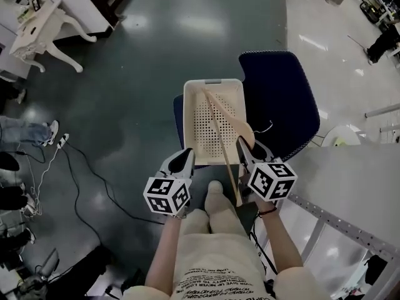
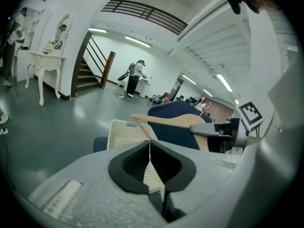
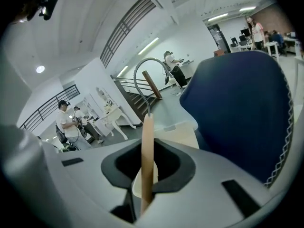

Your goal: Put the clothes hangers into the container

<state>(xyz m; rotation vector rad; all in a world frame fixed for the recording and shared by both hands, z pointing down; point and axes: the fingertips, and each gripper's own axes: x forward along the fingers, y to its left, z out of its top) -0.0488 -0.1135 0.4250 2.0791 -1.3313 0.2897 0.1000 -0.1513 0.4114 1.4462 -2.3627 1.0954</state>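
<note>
The right tongs are pinched on a wooden clothes hanger; in the right gripper view the pads close from both sides on the hanger's wood, with its metal hook curving up beyond them; the jaws stand only as far apart as the wood is thick. In the head view the hanger lies slantwise over the container, a cream perforated basket; its far tip is above the basket's far end, while its thin bar runs out past the near rim toward the person's knees; whether the wood touches the basket I cannot tell.

The left tongs are pressed together to a mere slit and pinch nothing; the left gripper view shows just a hairline between the pads, with the perforated cream of the container visible behind and below them; they sit just beside the basket's near left corner. That same view shows the hanger held across above the basket by the right tongs.

The container rests on the seat of a dark blue chair, which stands on a grey floor.
</note>
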